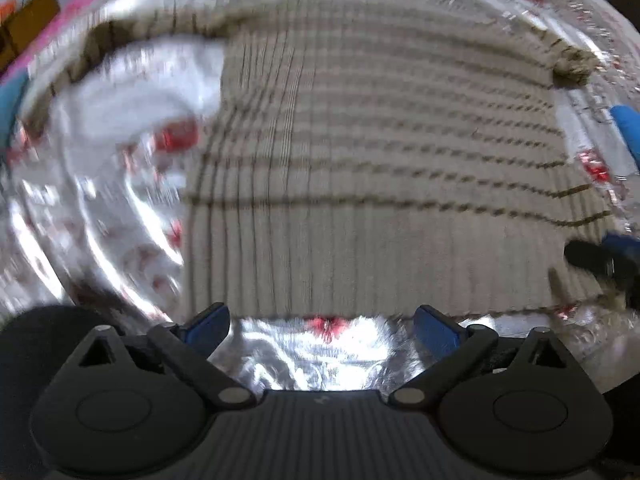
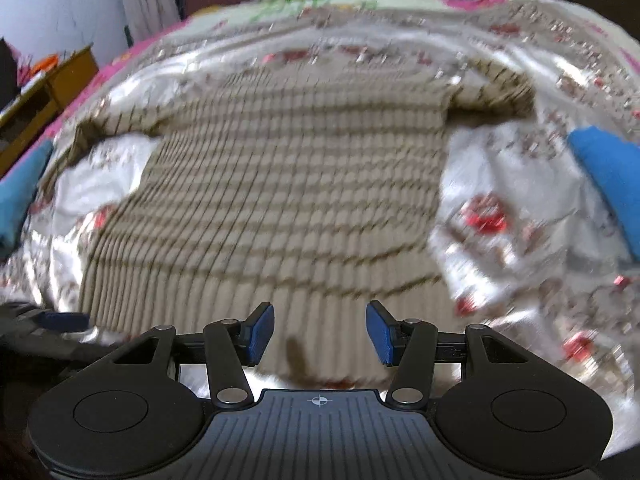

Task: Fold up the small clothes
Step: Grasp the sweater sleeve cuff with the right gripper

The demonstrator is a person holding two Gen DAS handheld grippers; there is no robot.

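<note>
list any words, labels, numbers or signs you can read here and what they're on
No readable text in either view.
Striped sweater: no tag or print showing.
Flowered bed sheet: red pattern only, blurred by motion, no letters.
Right gripper: a small crosshair mark on its body, no words.
Left gripper: a tiny pale mark on its body, too small to read.

both wrist cams look forward along their claws, low and close over the bed. they share the striped sweater (image 1: 380, 168) (image 2: 280, 200); left cam sits nearer its hem, right slightly higher.
</note>
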